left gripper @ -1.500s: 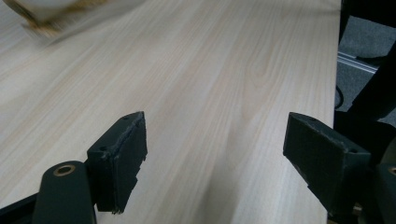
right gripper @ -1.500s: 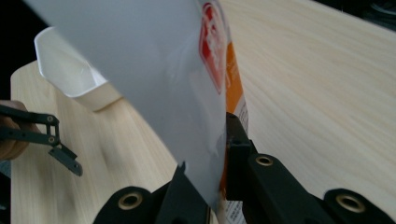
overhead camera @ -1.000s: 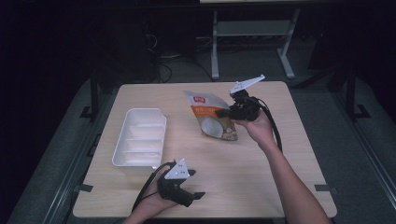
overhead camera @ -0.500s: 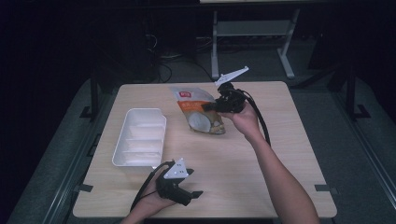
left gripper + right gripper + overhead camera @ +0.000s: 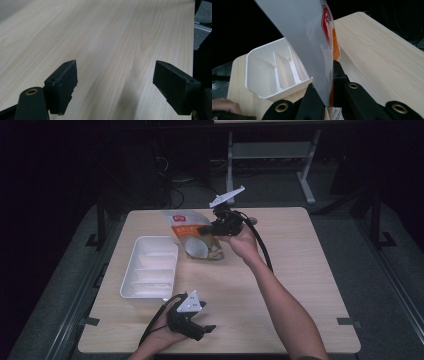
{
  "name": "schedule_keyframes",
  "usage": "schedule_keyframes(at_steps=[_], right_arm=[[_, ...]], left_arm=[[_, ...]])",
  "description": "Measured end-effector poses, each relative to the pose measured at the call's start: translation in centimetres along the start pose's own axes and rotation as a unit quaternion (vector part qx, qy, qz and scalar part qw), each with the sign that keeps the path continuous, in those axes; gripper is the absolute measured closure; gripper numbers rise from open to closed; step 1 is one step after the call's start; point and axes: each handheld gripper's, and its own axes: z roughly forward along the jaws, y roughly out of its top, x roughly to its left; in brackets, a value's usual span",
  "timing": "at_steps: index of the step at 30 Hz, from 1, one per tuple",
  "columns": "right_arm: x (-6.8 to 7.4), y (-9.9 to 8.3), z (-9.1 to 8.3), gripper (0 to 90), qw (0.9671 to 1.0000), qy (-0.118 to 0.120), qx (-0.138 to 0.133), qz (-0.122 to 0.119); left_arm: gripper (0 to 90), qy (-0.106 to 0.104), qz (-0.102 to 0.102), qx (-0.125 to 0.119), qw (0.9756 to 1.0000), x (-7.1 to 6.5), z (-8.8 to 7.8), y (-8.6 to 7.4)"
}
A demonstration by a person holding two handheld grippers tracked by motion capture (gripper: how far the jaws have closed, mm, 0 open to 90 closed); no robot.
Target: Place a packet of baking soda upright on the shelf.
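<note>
We have the snack bag [image 5: 192, 236] pinched in the right gripper [image 5: 207, 229], its jaws clamped on the bag's edge; the right gripper view shows the silvery back of the bag [image 5: 312, 50] rising between them. In the high view the bag sits just above the middle of the frame, partly lifted off the tabletop [image 5: 300, 285], with its lower end still low over the wood. We judge this as the carry step: the bag is on its way toward the white divided tray [image 5: 150, 270] at centre left. The next move calls for raising the bag enough to clear the tray's near wall, then lowering it inside without catching on the dividers [image 5: 280, 72].

The left gripper [image 5: 192, 322] rests at the bottom centre of the high view, jaws spread and holding nothing, with bare wood ahead of them in its own view [image 5: 112, 37]. It stays well apart from the tray, so the path is free. The tabletop's far edge lies near the bag; the right half of the frame offers wide open room.
</note>
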Motion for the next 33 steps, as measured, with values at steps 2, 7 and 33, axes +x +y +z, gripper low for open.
schedule_keyframes(at_steps=[2, 7, 33], right_arm=[[0.2, 0.5, 0.5, 89.9, 1.0000, 0.001, 0.002, -0.002], [0.4, 1.3, 1.9, 89.9, 0.9999, 0.008, -0.006, -0.007], [0.9, 5.7, 7.6, 89.9, 0.9988, 0.033, -0.012, -0.035]], left_arm=[[19.2, 0.000, 0.001, 0.000, 1.0000, 0.0, 0.0, 0.0], [19.7, 0.001, -0.008, -0.001, 1.0000, 0.2, 0.2, -0.1], [20.4, -0.002, -0.014, -0.017, 0.9998, 0.7, -0.5, -0.3]])
